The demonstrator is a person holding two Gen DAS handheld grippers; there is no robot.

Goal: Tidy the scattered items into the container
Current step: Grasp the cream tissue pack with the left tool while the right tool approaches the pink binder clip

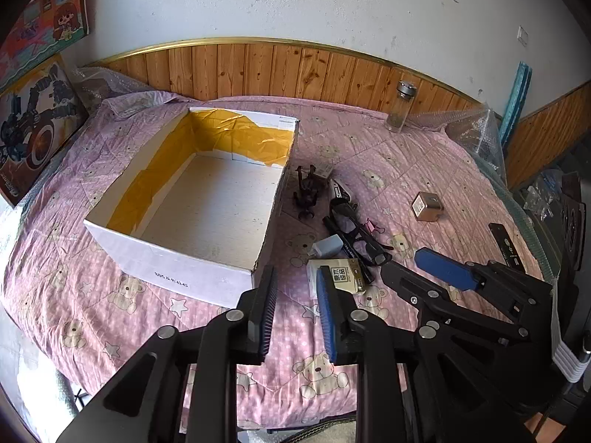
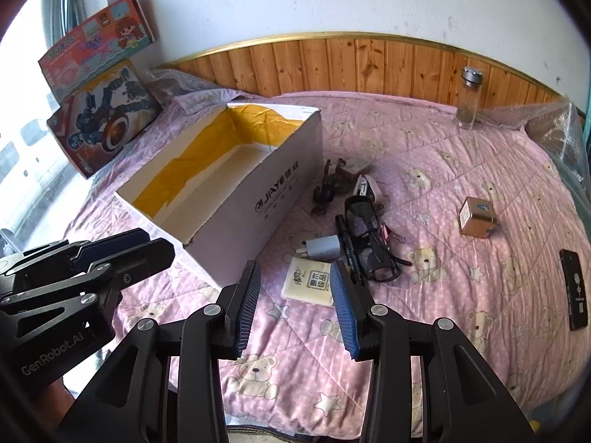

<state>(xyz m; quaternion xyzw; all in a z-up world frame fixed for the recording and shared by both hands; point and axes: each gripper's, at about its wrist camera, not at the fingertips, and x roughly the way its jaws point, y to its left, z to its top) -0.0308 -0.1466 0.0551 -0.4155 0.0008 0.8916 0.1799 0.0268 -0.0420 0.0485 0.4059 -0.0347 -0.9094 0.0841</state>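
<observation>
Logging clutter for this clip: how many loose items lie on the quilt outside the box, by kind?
Small packet: 1
White charger plug: 1
Black glasses: 1
Black marker pen: 1
Black clamp holder: 1
Gold cube: 1
Black flat remote-like slab: 1
Glass bottle: 1
Total: 8

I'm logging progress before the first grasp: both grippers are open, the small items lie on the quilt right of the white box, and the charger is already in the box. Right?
Not quite: the white charger lies on the quilt, outside the box, whose floor is bare in the left wrist view. Left gripper and right gripper are open.
</observation>
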